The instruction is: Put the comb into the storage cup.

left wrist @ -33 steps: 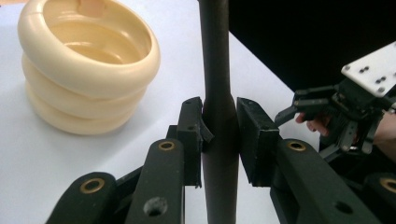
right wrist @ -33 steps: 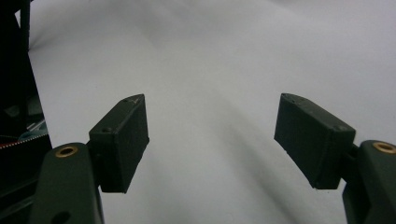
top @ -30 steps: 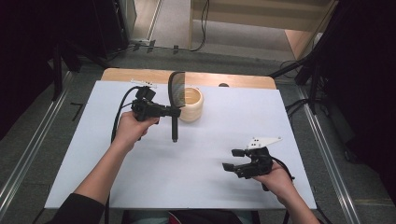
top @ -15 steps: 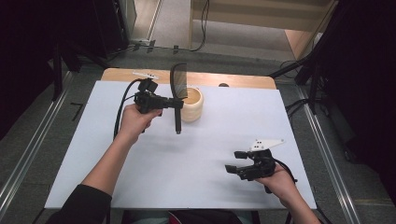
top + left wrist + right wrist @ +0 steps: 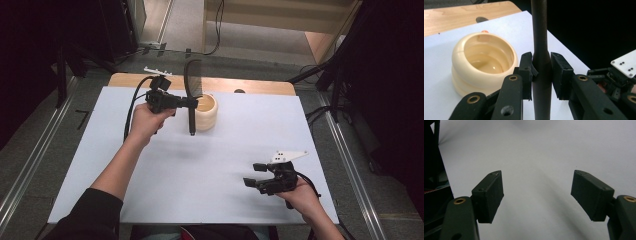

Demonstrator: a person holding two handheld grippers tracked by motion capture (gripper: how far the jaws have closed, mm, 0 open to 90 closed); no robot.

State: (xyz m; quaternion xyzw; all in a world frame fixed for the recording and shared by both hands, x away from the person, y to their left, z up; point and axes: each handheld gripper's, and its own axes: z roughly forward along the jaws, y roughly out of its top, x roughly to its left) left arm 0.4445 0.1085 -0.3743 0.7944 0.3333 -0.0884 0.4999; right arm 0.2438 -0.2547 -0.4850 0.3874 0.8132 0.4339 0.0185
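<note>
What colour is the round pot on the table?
The pot is cream, glossy inside; the left gripper view shows it best.

The cream bowl (image 5: 205, 112) stands near the far edge of the white table (image 5: 150, 200) and is the sole fixed obstacle. The black spatula (image 5: 192, 95), upright in the left gripper (image 5: 191, 103), blocks the bowl's left side. The sheet between bowl and right gripper (image 5: 248, 181) lies open.
</note>
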